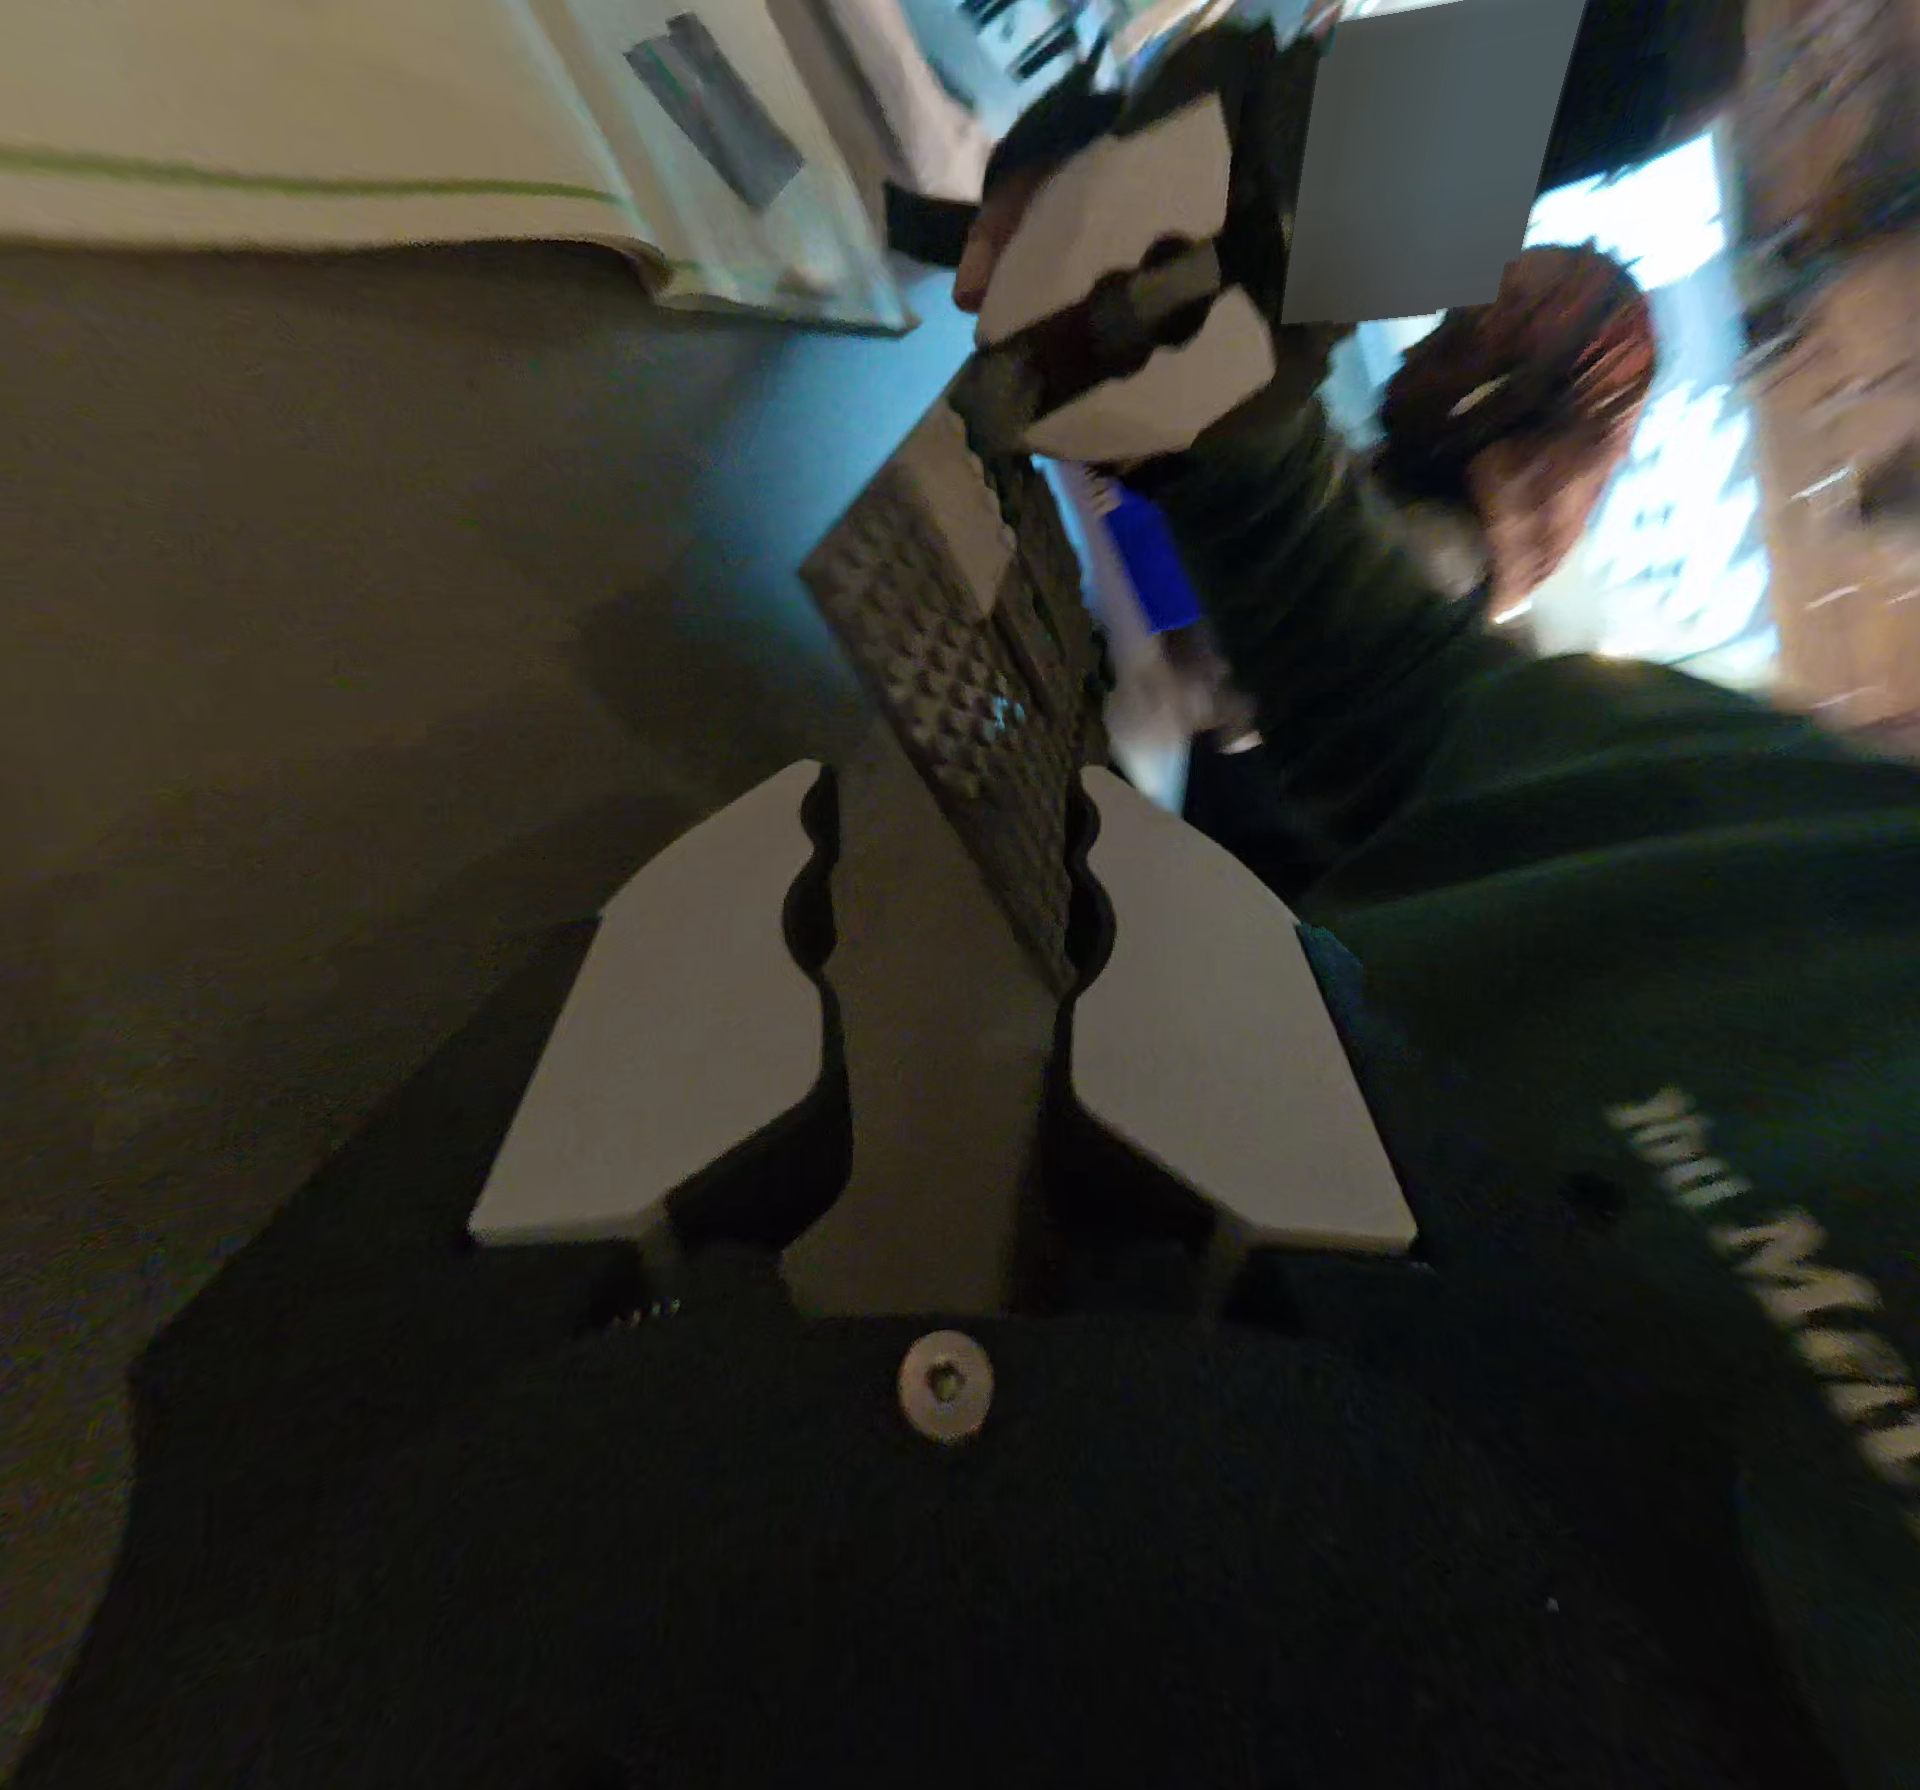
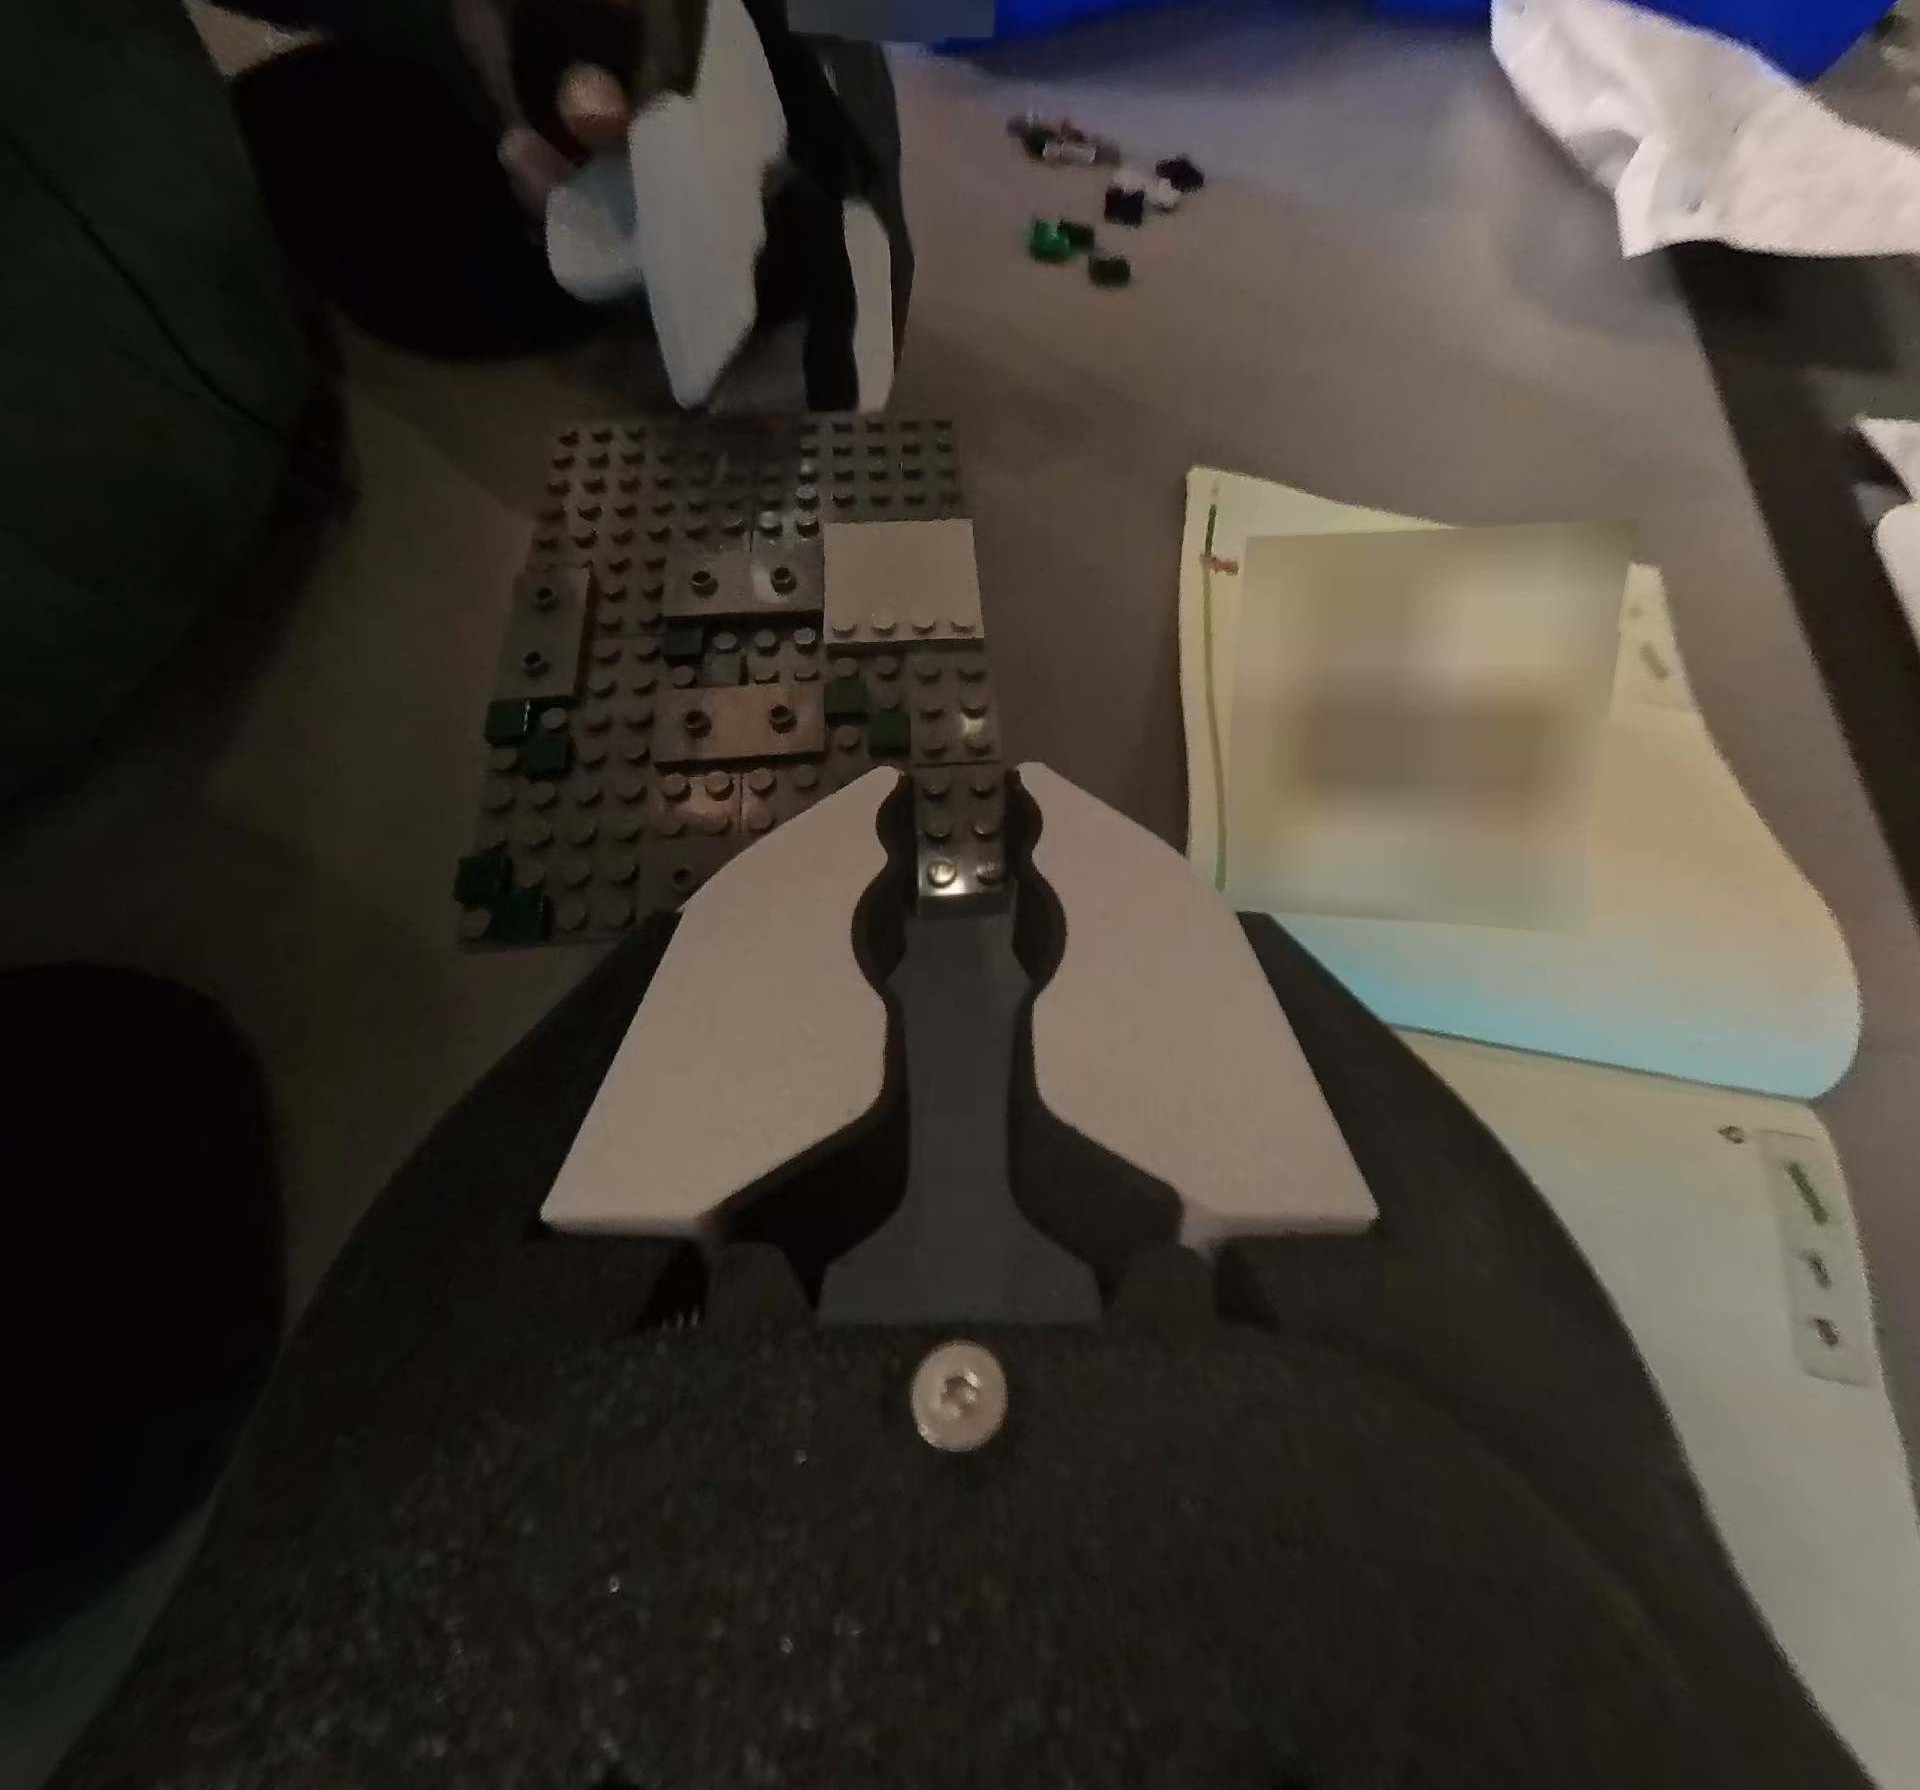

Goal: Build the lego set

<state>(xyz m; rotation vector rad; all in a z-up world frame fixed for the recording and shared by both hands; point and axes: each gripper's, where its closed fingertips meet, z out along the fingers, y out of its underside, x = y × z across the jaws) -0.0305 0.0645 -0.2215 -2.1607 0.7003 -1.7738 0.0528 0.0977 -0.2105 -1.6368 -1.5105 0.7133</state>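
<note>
**Baseplate pinned at both ends**

Baseplate (image 2: pixel 727 639) is lying flat on the grey table (image 2: pixel 1091 369), part-covered with small plates. You are clamping its near edge with the right gripper (image 2: pixel 961 841), and the left gripper (image 2: pixel 774 390) is pinching the far edge, probably to keep it steady. Loose bricks (image 2: pixel 1101 202) are waiting beyond, the booklet (image 2: pixel 1455 961) lying beside it.

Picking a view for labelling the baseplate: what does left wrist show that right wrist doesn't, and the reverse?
Left wrist only: a person in a dark green top, and the baseplate seen edge-on.

Right wrist only: the plate's studded top with its grey tile and green pieces, loose bricks on the table, a white cloth.

Both: baseplate, open booklet, left gripper and right gripper, each at opposite plate edges.
</note>
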